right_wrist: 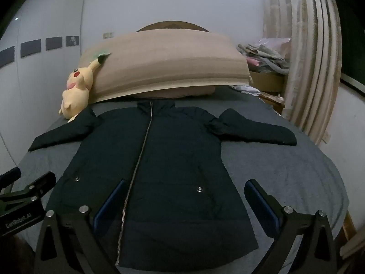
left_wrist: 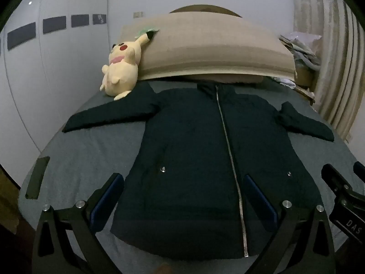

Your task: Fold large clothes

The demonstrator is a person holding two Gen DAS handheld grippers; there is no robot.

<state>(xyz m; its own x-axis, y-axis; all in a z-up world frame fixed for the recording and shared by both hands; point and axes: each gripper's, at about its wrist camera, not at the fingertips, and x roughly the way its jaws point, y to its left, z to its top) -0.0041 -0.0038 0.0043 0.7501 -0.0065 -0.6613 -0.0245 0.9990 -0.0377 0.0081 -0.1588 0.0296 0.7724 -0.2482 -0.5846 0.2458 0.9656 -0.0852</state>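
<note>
Dark jacket lies flat, zipped, sleeves out, on the bed; left gripper and right gripper hover, fingers spread, gripping nothing.

One dark jacket, zipped, with two sleeves spread and two snap studs on the front; one yellow plush toy; one long beige pillow; one grey bed sheet; four dark wall panels; one curtain; one heap of mixed items; two grippers, left gripper and right gripper, both spread wide
</note>
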